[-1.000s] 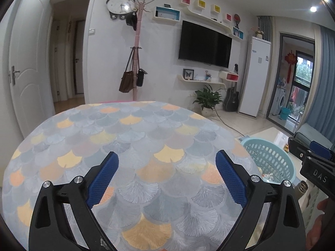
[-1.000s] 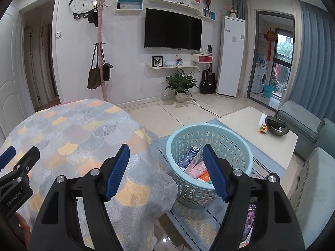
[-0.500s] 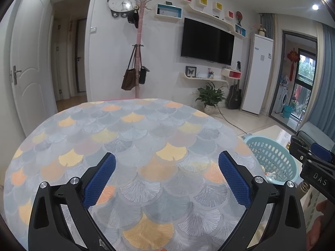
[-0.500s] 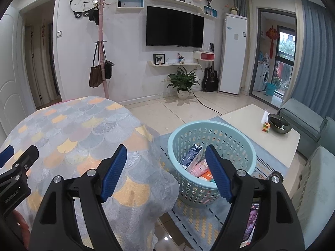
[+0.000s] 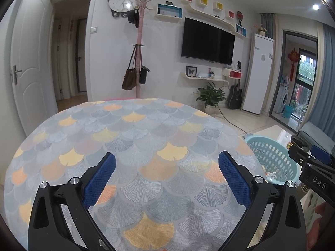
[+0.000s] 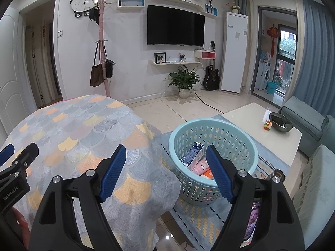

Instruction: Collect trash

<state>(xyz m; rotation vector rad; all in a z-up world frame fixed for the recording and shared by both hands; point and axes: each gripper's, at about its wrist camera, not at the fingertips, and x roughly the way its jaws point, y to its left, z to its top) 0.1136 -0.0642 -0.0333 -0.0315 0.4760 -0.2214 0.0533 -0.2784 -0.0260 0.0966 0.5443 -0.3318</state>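
A living room with a wall-mounted television, a pink coat stand and pale floor tiles; in the foreground a round table under a cloth printed with grey, yellow and orange fan shapes, with nothing lying on the part of it that shows. Beside the table, on a rug, stands a pale turquoise perforated plastic basket, and inside it lie the collected scraps — a dark blue and white carton and pink and orange wrappers.

The left gripper hangs over the cloth with its blue pads spread wide and nothing between them. The right gripper points down toward the table edge and the basket; its jaws have just been opening and stand wide, holding nothing.

By my reading the drop into the basket is done — with no litter visible on the table, the next move would be to look for anything left, or simply finish.
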